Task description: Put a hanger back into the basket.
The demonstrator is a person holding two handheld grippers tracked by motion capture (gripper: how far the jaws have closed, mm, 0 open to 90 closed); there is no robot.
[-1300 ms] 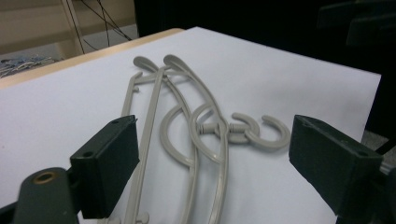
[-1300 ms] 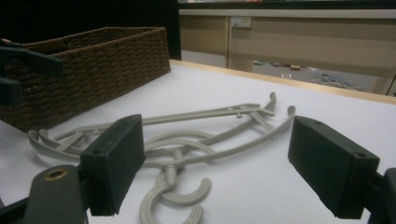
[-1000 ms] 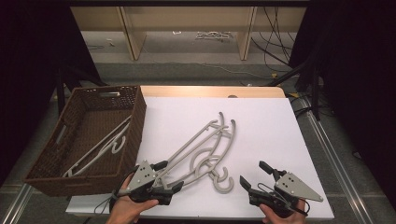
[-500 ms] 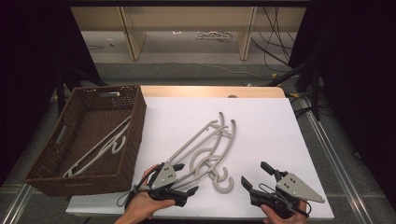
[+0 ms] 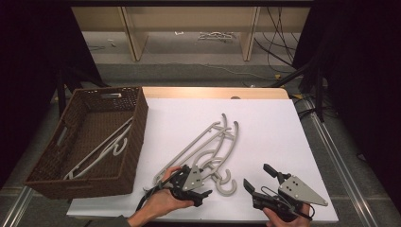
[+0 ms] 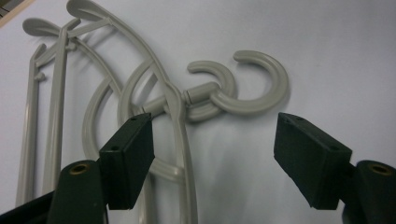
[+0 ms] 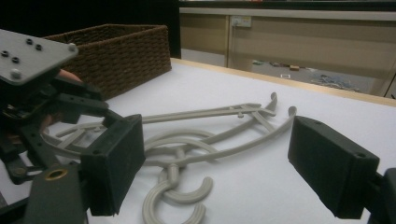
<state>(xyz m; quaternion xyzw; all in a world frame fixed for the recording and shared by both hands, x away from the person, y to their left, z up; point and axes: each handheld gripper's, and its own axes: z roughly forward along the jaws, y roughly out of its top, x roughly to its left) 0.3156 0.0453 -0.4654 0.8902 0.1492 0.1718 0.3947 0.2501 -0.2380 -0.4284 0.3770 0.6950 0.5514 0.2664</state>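
At the bottom edge of the high view, the person's right hand holds the right gripper [image 5: 264, 178] at the lower right of the frame, over the white table [image 5: 274, 127]. Its jaws stand wide apart with nothing between them, and in the right gripper view they frame bare table and the hook ends of the hangers.

Just left of it, at the lower centre of the high view, the left gripper [image 5: 204, 187] sits in the person's left hand [image 5: 158, 203], with its grey plate on top. Its jaws are also spread wide and grip nothing. In the left gripper view the left jaw lies over the curved bar of a hanger, while the right jaw hangs over bare table, just below the hooks.

The grey hangers [image 5: 210, 146] lie stacked on the table in the middle of the high view, their two hooks [image 5: 226, 182] at the near end between the two grippers, and their long arms running up toward the upper right. In the left gripper view the hooks [image 6: 238, 86] overlap, one laid across the other.

Farther back, at the left of the high view, a brown wicker basket [image 5: 135, 127] stands beside the white surface, with a pale hanger [image 5: 99, 149] lying slantwise inside it.

Beyond the table, at the top of the frame, stand wooden shelf legs [image 5: 132, 33], and cables [image 5: 279, 33] lie on the floor.
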